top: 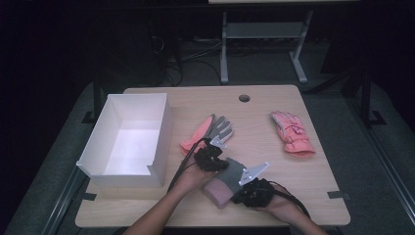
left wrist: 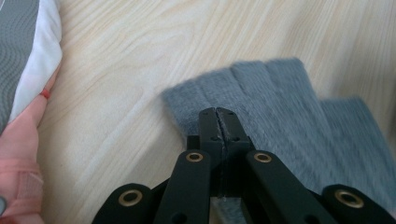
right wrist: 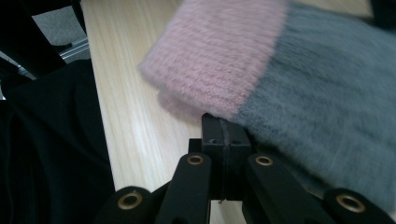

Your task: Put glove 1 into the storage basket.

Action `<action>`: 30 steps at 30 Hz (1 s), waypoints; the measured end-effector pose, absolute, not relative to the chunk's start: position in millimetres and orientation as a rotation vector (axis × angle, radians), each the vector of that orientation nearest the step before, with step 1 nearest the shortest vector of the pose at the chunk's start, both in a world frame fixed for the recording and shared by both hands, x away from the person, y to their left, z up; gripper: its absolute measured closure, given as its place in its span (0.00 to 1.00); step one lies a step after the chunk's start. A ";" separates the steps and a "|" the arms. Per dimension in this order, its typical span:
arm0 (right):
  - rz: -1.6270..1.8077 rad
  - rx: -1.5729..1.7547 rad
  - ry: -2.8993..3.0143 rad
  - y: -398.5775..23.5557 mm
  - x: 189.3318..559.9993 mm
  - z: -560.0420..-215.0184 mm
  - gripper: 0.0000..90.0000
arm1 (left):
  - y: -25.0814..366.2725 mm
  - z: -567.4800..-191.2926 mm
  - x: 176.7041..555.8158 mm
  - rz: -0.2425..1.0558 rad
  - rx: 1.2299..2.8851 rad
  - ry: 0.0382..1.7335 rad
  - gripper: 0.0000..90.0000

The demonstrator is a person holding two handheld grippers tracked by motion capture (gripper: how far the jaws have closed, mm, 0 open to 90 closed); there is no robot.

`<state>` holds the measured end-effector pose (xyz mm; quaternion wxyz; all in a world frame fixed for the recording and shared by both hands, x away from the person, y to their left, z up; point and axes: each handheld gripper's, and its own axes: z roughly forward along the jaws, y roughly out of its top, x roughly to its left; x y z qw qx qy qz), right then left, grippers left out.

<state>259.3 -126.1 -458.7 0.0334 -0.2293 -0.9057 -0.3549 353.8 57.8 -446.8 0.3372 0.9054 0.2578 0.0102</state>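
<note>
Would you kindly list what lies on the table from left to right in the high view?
White box → pink and grey glove → left tongs → knitted grey and pink glove → right tongs → pink glove.

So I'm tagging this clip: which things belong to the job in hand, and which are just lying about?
In the job:
grey and pink knit glove
left gripper, shut on its fingers
right gripper, shut at its cuff

Lying about:
white box
pink and grey glove
pink ski glove
</note>
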 end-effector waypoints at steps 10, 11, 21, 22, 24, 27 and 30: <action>-1.114 -0.706 -2.781 -128.0 258.5 -454.6 0.94 | 61.7 -439.4 349.5 -0.003 2.309 0.685 0.93; -1.125 -0.708 -2.787 -131.8 258.8 -454.0 0.91 | 63.8 -437.7 349.1 -0.006 2.321 0.672 0.90; -1.169 -0.931 -2.784 -177.9 261.2 -447.5 0.53 | 72.3 -423.4 325.0 -0.014 2.326 0.643 0.39; -1.176 -0.986 -2.782 -185.3 262.7 -448.5 0.43 | 72.6 -423.4 322.9 -0.010 2.343 0.627 0.30; -1.178 -1.047 -2.784 -192.7 262.8 -449.5 0.36 | 71.2 -425.1 317.9 0.004 2.354 0.623 0.24; -1.186 -1.092 -2.782 -200.9 263.3 -450.6 0.29 | 67.5 -429.8 314.0 0.019 2.382 0.617 0.20; -1.204 -1.183 -2.746 -212.3 270.4 -449.0 0.17 | 62.5 -435.7 313.1 0.030 2.404 0.617 0.17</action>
